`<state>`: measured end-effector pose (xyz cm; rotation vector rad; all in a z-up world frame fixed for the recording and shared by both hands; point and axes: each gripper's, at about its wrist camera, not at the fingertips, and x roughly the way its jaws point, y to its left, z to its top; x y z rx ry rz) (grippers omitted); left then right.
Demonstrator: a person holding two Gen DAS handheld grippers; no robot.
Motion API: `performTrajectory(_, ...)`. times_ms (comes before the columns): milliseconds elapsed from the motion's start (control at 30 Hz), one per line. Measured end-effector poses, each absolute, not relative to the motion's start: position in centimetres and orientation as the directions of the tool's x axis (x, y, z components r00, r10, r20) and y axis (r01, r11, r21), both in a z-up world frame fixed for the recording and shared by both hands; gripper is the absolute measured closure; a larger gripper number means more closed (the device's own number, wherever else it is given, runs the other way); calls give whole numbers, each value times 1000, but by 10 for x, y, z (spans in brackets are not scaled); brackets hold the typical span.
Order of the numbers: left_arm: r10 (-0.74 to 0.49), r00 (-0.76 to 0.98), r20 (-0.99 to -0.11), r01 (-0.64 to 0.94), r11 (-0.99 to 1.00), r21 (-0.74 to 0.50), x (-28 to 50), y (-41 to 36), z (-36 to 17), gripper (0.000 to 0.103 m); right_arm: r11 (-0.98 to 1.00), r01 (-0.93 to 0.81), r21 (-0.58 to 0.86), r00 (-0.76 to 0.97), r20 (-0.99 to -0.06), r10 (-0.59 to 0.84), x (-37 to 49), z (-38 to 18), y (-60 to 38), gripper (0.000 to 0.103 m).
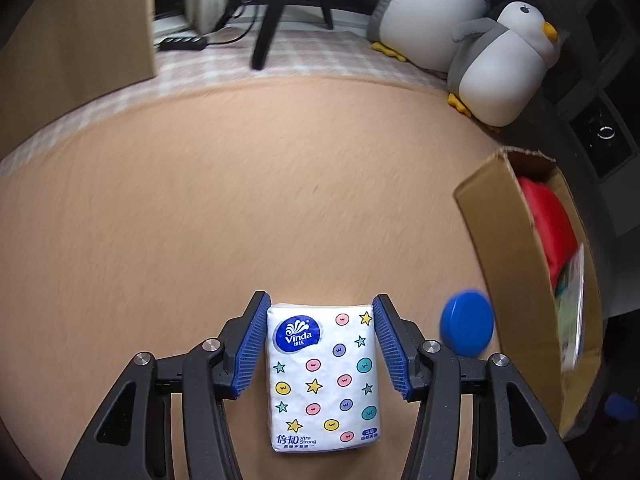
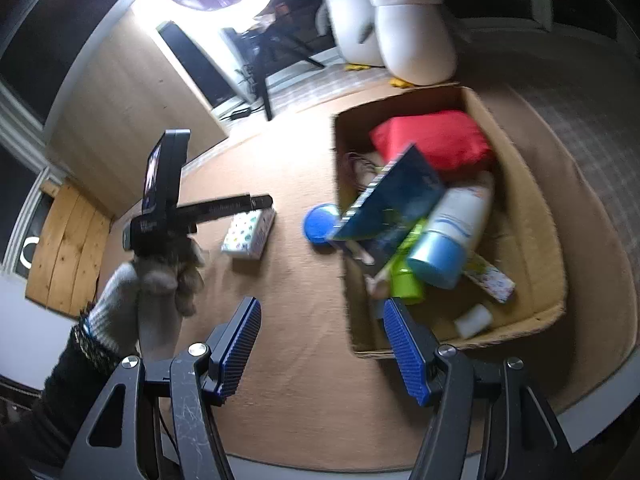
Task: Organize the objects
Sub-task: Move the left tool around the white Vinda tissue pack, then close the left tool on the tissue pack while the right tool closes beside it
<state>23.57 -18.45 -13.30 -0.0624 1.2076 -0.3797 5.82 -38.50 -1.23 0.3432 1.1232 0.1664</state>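
Straddling the Vinda tissue pack (image 1: 324,376) on the tan carpet (image 1: 240,208) with my left gripper (image 1: 321,346).

My gloved left hand (image 2: 160,280) tips it steeply down, blue pads (image 1: 250,354) flanking the pack; I cannot tell if they press. My right gripper (image 2: 322,354) hangs empty, jaws apart, at the cardboard box (image 2: 532,216) front edge. A blue lid (image 1: 467,328) lies beside the box.

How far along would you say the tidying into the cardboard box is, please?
Done: the cardboard box already holds a red pouch, a white-and-blue bottle and more. In hand: the left gripper straddles the white star-patterned tissue pack, not clearly gripping it. Left: that pack and the blue round lid on the carpet.
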Motion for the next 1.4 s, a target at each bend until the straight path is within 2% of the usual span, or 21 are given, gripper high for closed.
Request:
performTrajectory(567, -325, 313, -893, 160, 944, -287, 130, -98, -130, 46, 924, -115, 364, 344, -858, 381, 72, -28, -297, 43)
performTrajectory(800, -336, 352, -874, 158, 941, -298, 102, -63, -111, 36, 915, -133, 382, 298, -865, 404, 74, -43, -272, 43)
performTrajectory(1067, -433, 273, -859, 244, 895, -373, 68, -49, -116, 33, 894, -154, 421, 214, -869, 446, 82, -68, -240, 43)
performTrajectory(1400, -487, 242, -839, 231, 869, -438, 68, -46, -130, 33, 879, -140, 457, 132, -871, 474, 100, -102, -209, 43)
